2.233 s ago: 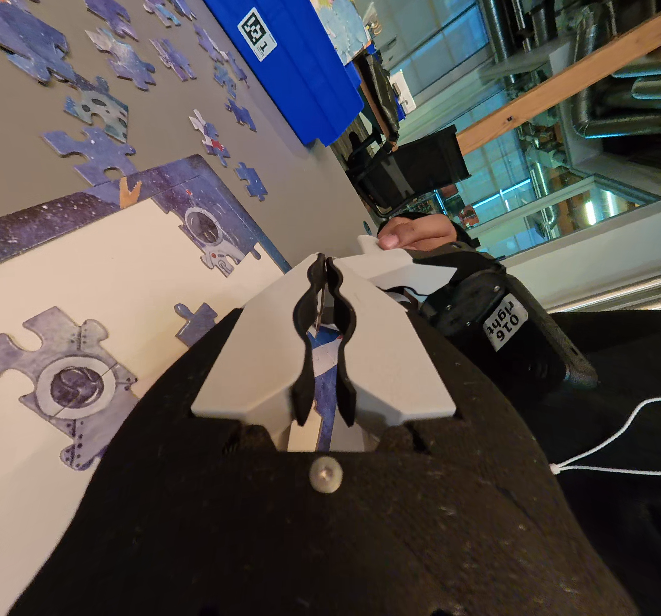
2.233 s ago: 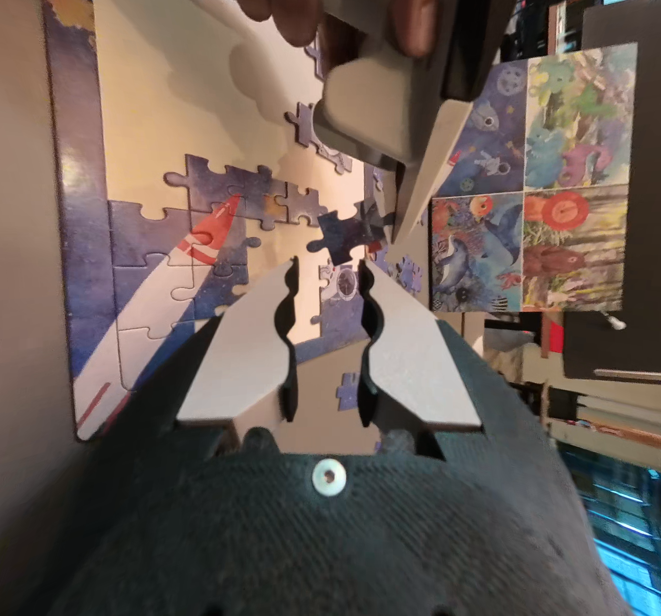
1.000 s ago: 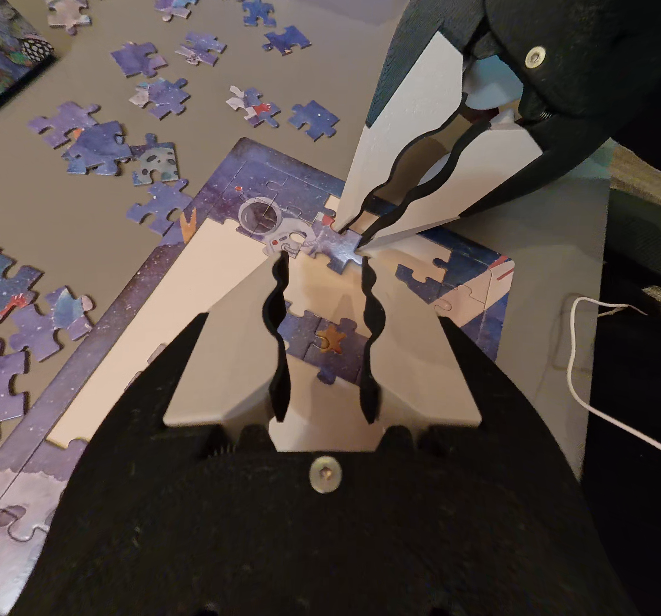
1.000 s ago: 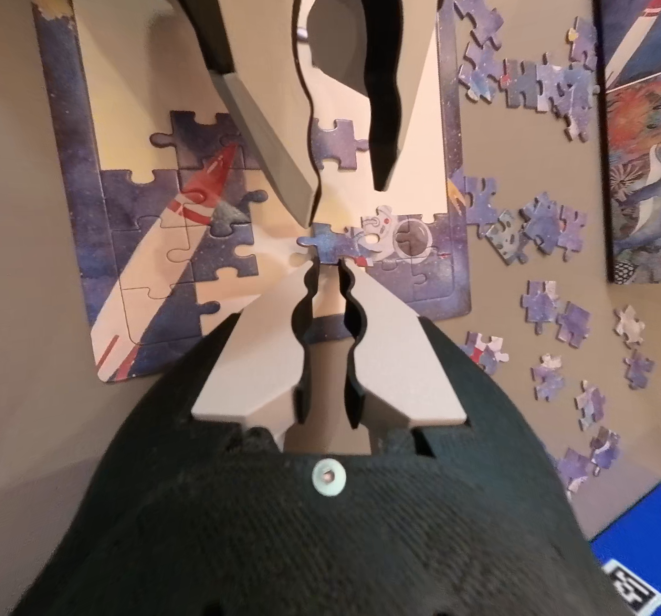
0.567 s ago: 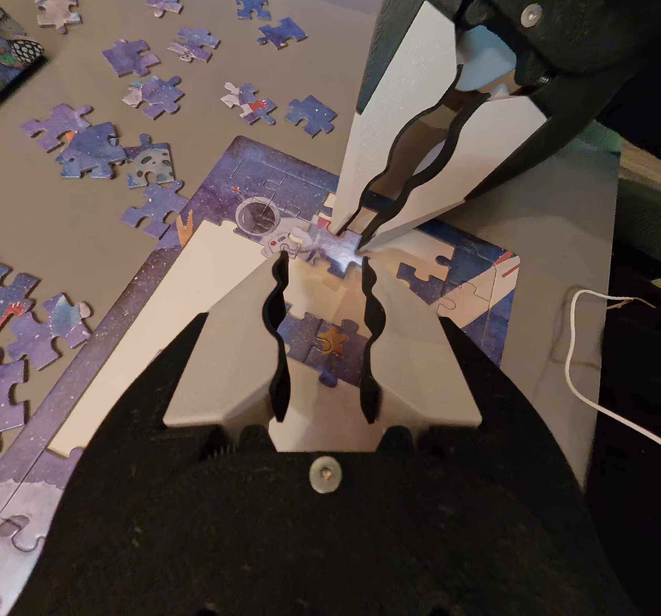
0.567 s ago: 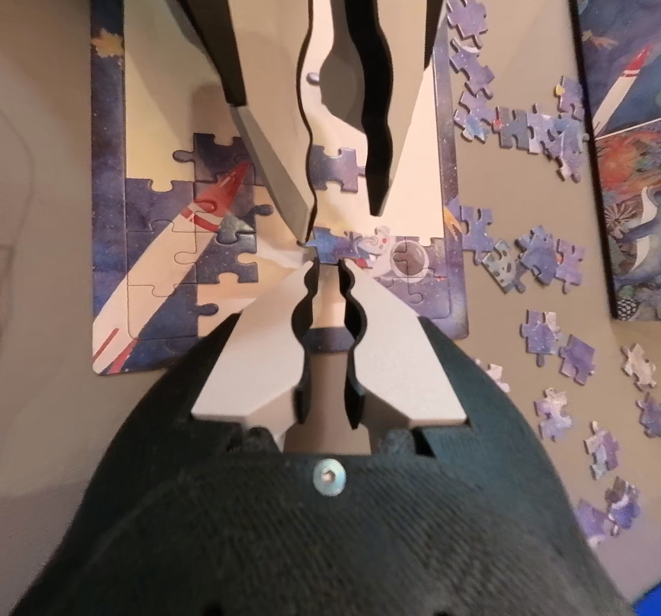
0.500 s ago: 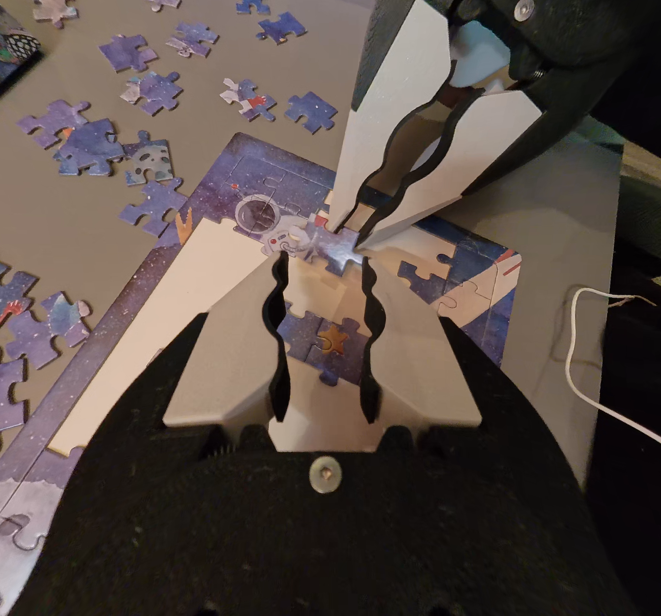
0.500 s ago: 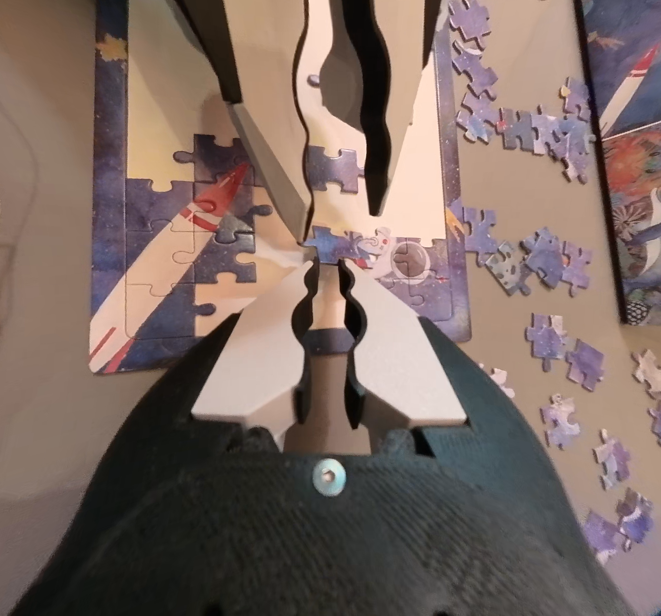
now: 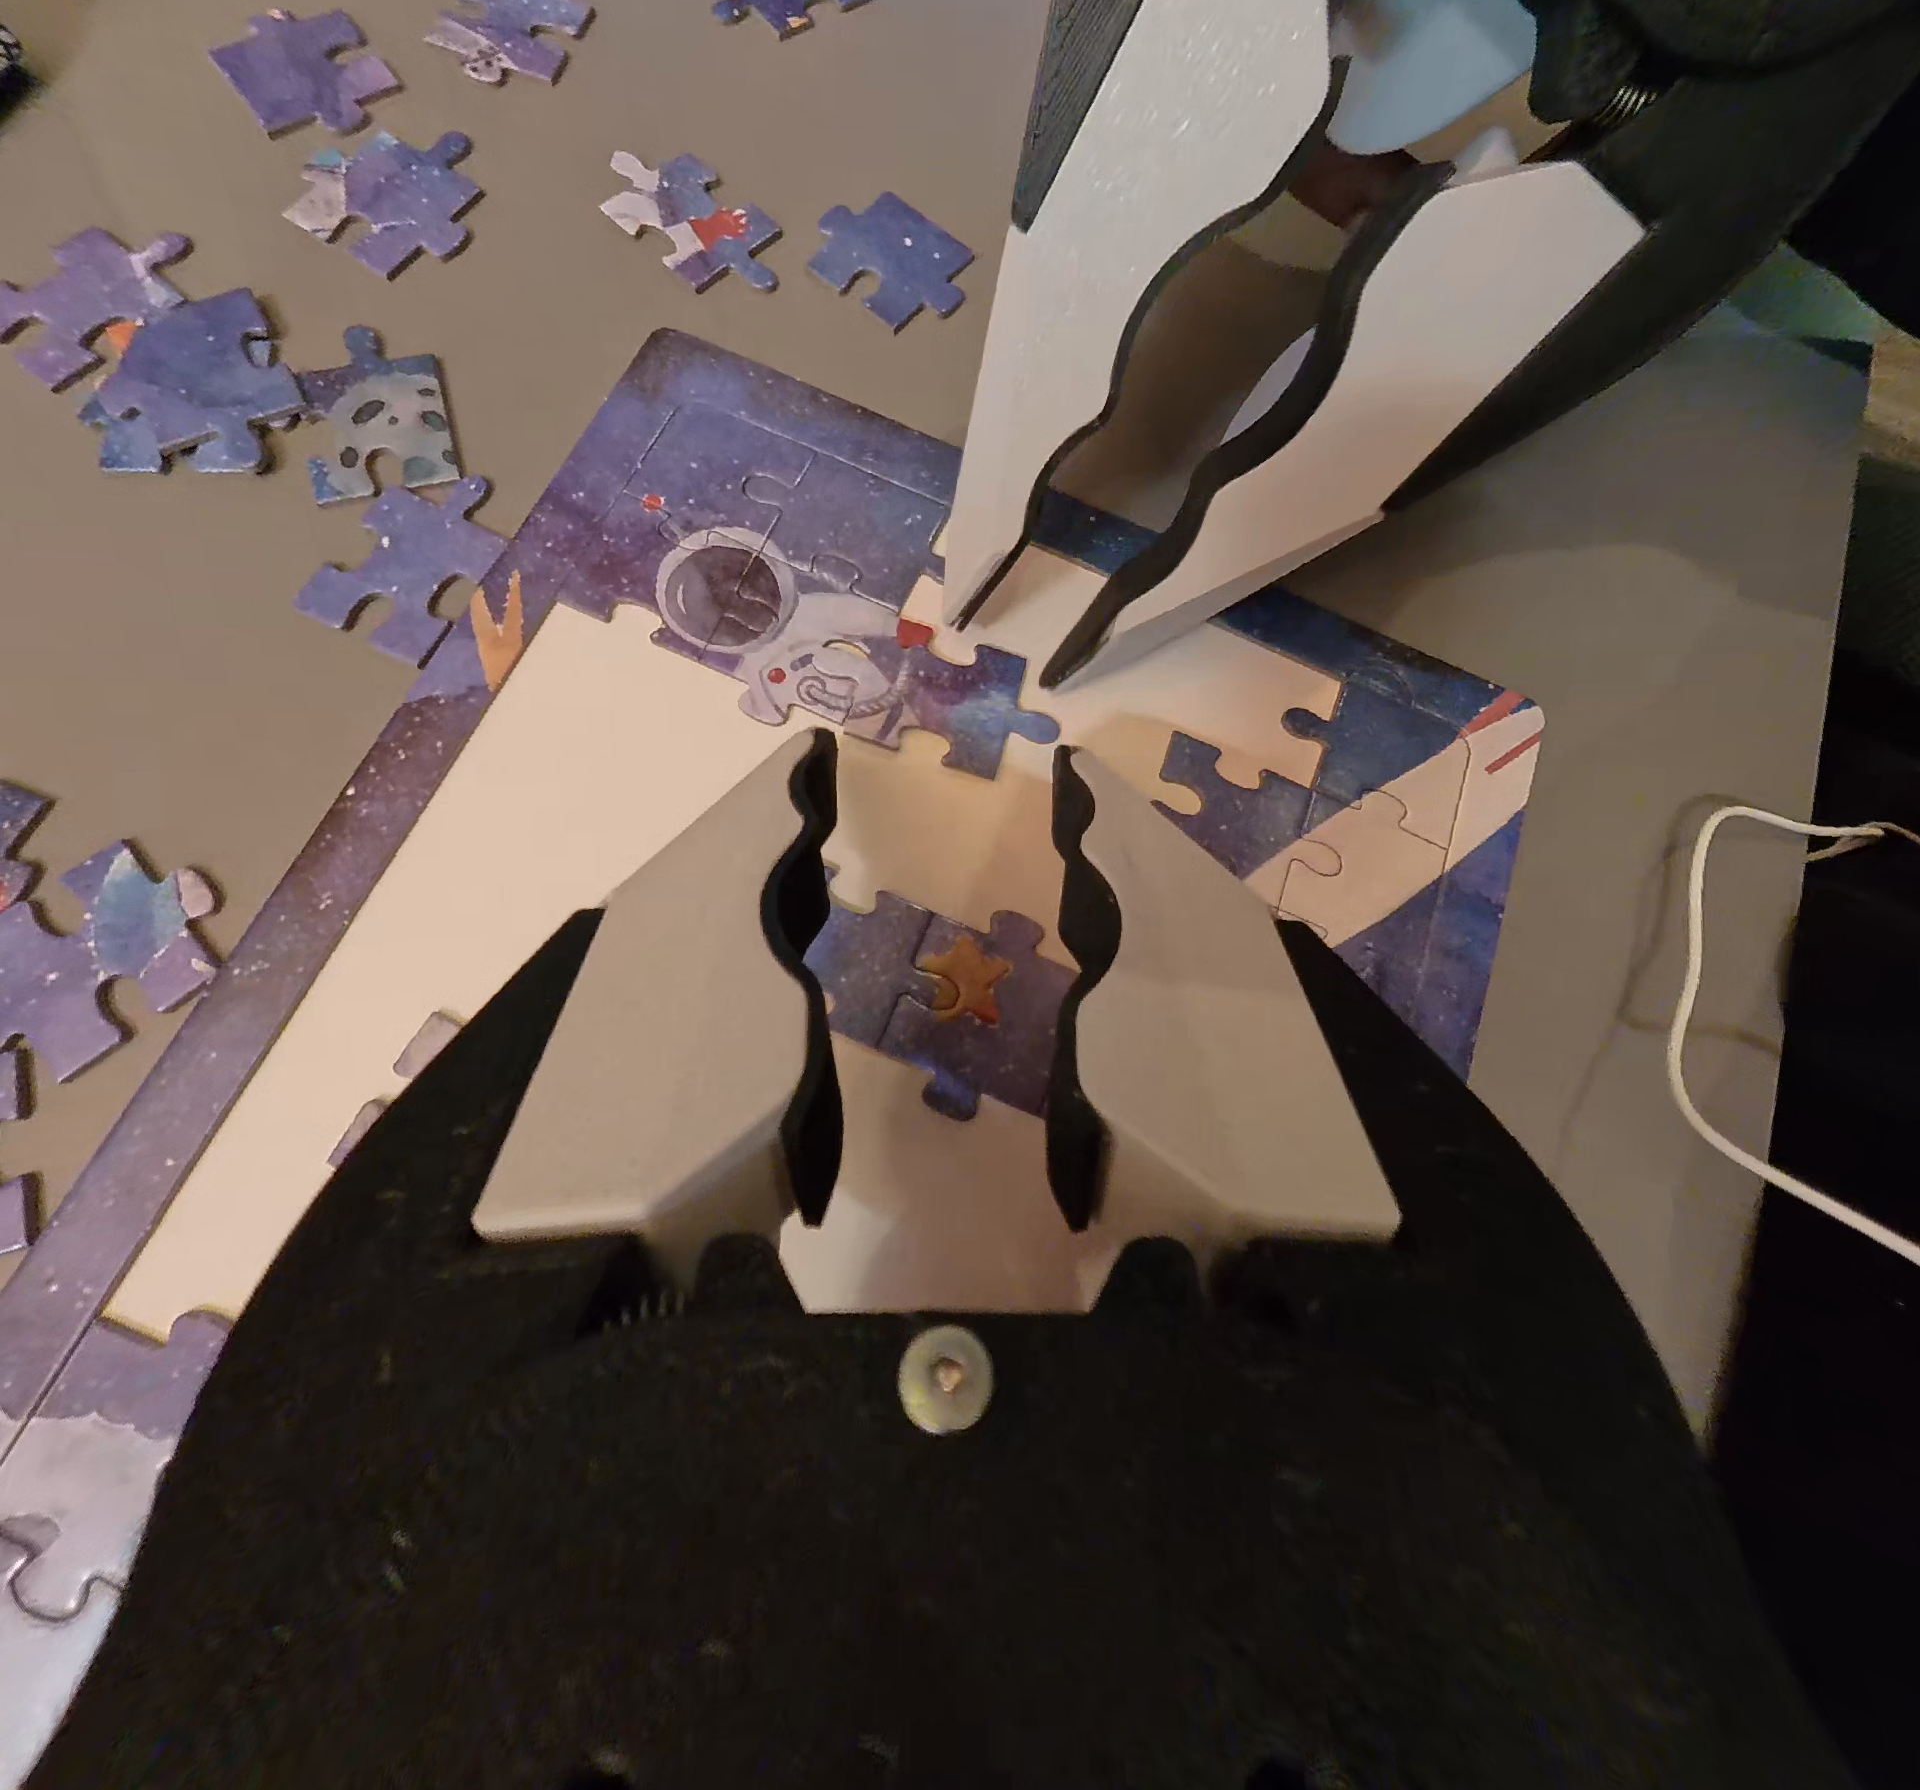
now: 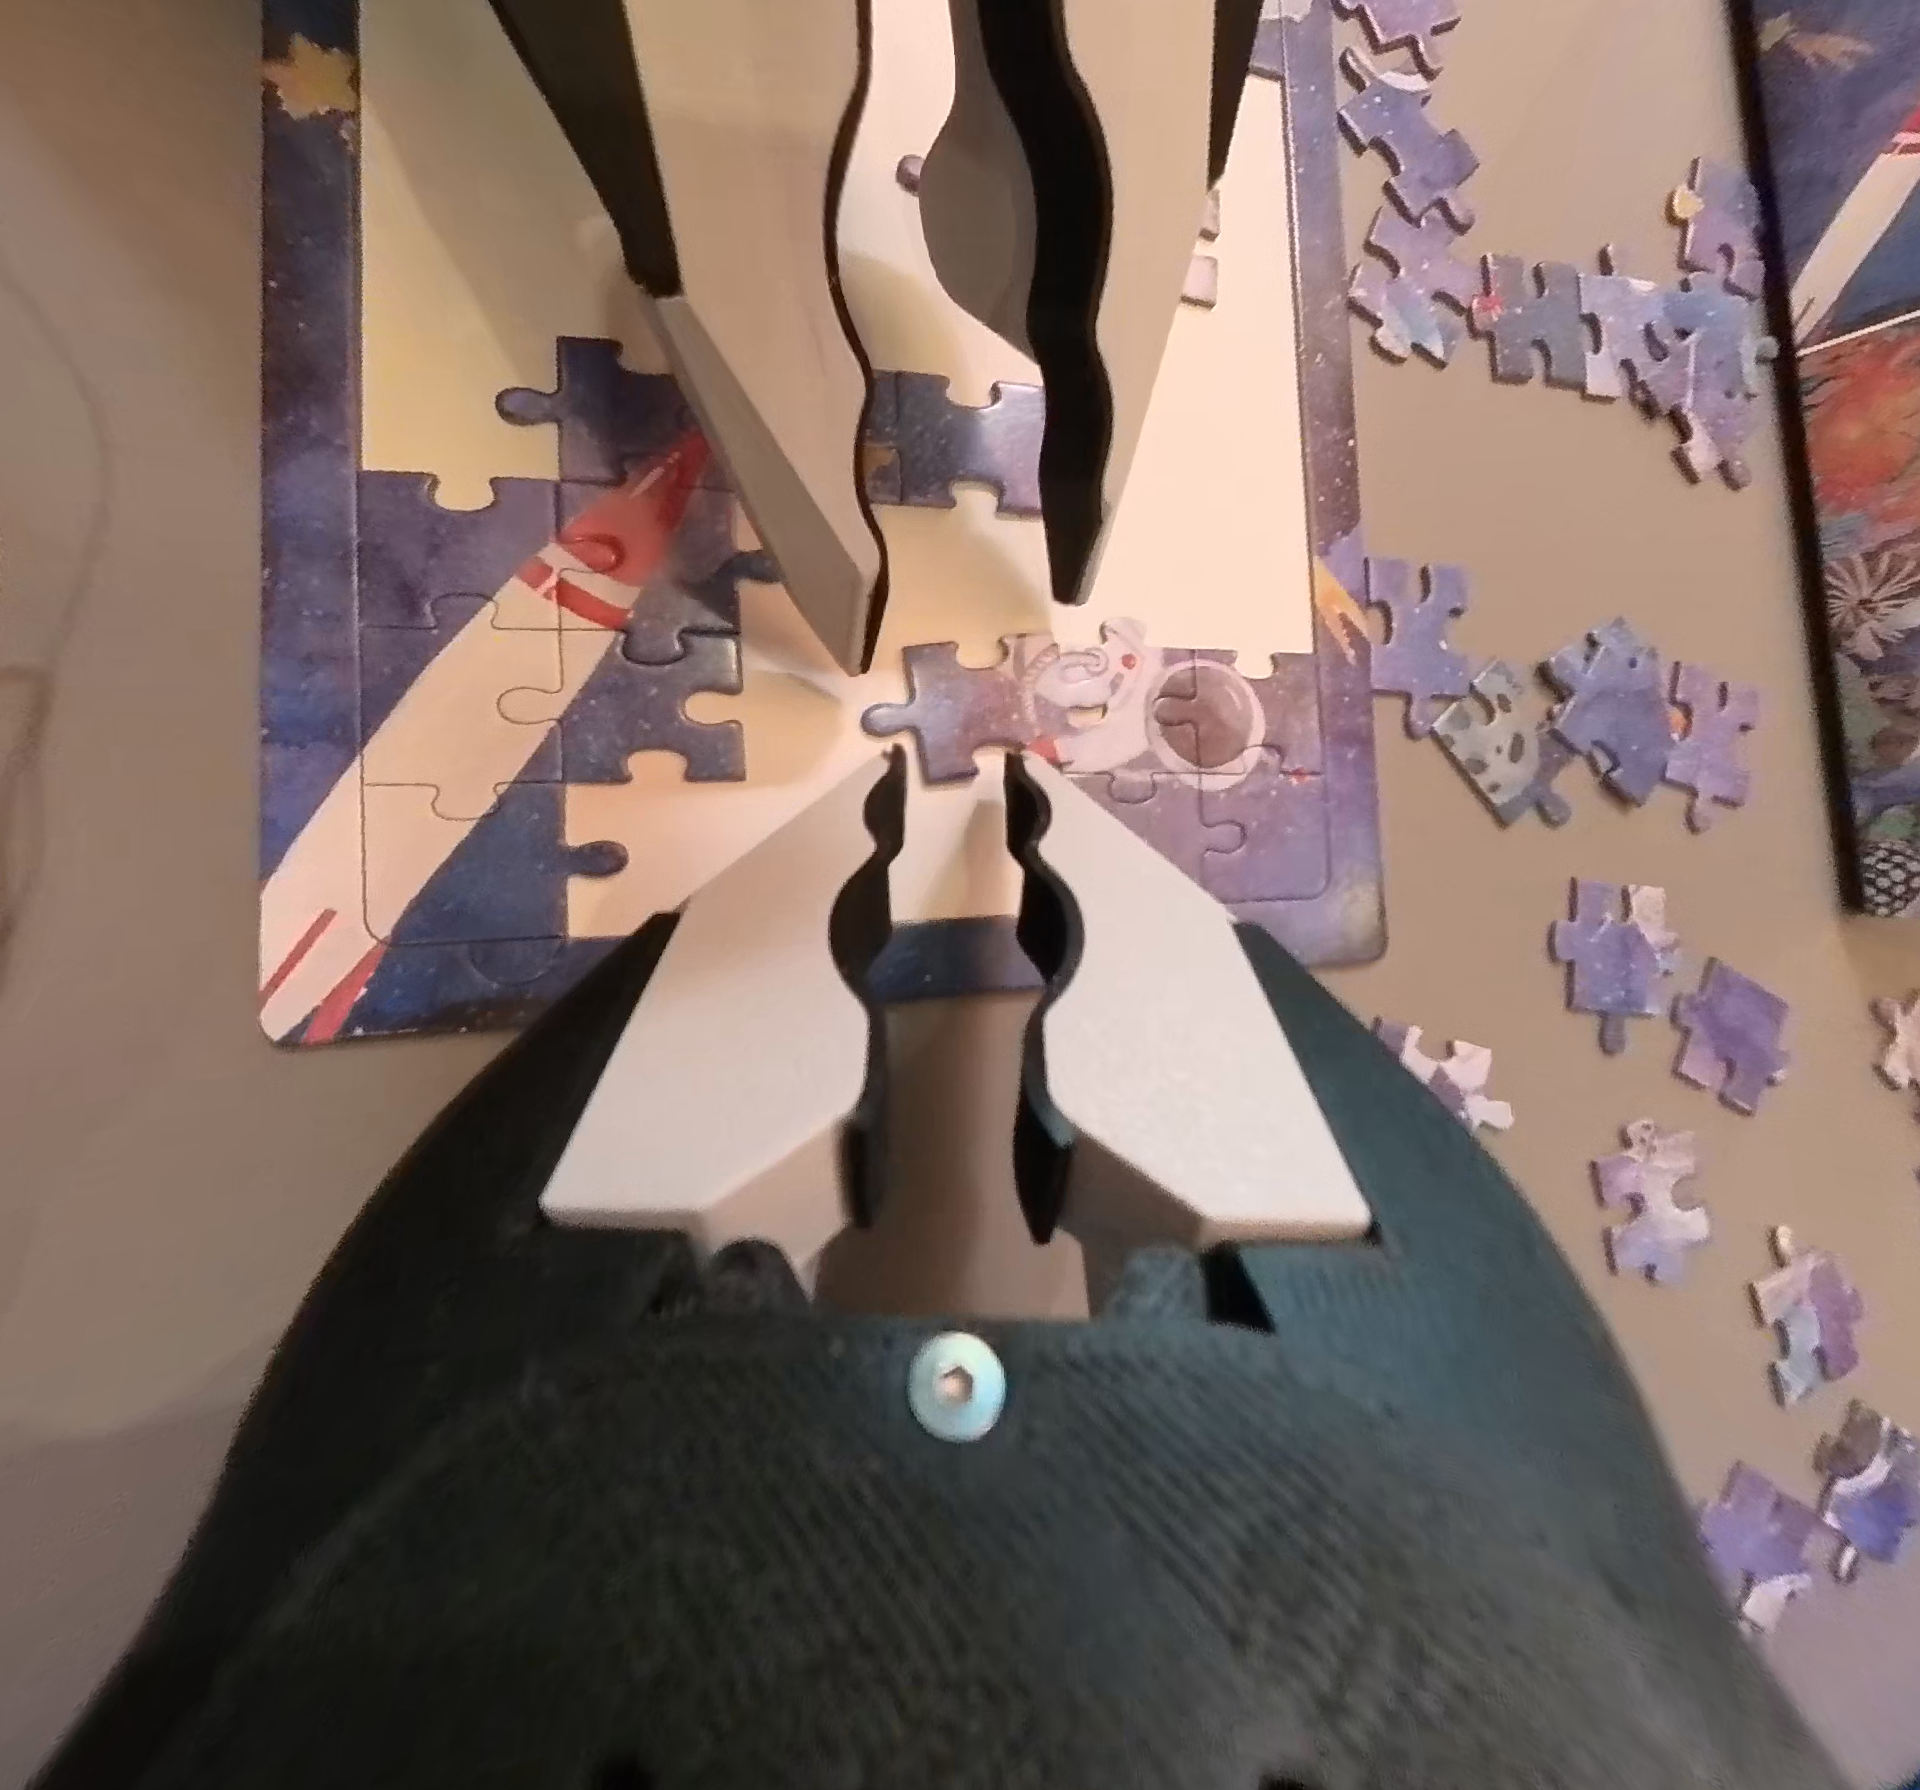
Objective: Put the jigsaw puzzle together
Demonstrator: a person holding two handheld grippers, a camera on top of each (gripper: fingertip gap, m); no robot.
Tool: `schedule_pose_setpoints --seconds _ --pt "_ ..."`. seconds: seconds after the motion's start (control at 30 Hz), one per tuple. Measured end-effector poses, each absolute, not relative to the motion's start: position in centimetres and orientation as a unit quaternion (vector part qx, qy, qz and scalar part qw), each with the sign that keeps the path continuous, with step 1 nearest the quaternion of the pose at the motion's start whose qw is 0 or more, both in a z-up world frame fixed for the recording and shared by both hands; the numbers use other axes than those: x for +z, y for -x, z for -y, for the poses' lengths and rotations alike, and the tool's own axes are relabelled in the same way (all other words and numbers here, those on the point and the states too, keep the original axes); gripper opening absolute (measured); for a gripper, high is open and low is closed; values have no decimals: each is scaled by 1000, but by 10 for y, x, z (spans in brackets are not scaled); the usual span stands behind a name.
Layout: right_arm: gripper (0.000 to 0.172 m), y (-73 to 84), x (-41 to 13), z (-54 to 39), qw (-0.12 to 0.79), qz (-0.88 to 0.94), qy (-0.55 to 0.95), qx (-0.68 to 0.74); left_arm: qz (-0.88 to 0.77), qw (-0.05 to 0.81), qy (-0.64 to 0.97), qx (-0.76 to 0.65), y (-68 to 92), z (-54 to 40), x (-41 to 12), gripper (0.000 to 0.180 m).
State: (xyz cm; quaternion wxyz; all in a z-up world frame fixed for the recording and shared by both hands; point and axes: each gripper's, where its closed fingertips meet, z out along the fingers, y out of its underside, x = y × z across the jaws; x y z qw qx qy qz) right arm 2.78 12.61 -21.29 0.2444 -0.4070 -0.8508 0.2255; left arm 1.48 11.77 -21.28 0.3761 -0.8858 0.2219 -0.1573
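Note:
A partly built space puzzle lies in its tray [image 9: 623, 805]; the tray also shows in the right wrist view [image 10: 1340, 390]. A blue-purple piece [image 9: 971, 717] lies flat on the cream backing, joined to the astronaut pieces [image 9: 790, 660]. My left gripper [image 9: 942, 753] is open and empty, with its tips just short of that piece. My right gripper [image 9: 1006, 649] comes in from the far side. In the right wrist view it [image 10: 953, 761] stands open with its tips at the edge of the piece [image 10: 966, 712], not pressing on it. The left gripper [image 10: 961, 628] faces it from above.
Several loose purple pieces [image 9: 384, 192] lie on the grey table to the left, and to the right in the right wrist view [image 10: 1621, 732]. An assembled rocket section [image 10: 468, 701] fills one tray corner. A picture box [image 10: 1849, 390] lies at the right. A white cord [image 9: 1704, 1013] runs along the table edge. The tips of both grippers are at nearly the same place.
My right gripper's jaws, earlier narrow on the blue piece's edge, have widened and let it go. The piece now lies flat beside the astronaut. My left gripper has stayed open and hardly moved.

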Motion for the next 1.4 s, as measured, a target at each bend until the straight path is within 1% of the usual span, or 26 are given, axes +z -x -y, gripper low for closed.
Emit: schedule_pose_setpoints --seconds 0.47,1.03,1.4 --pt "18 -32 -214 -120 244 836 426 244 -229 366 888 -159 -19 -118 -217 40" --pt "18 -33 -215 -113 223 831 435 267 -229 366 887 -163 -21 -120 -217 40" --pt "31 -25 -214 -117 222 822 441 284 -223 363 891 -157 -18 -119 -218 40"
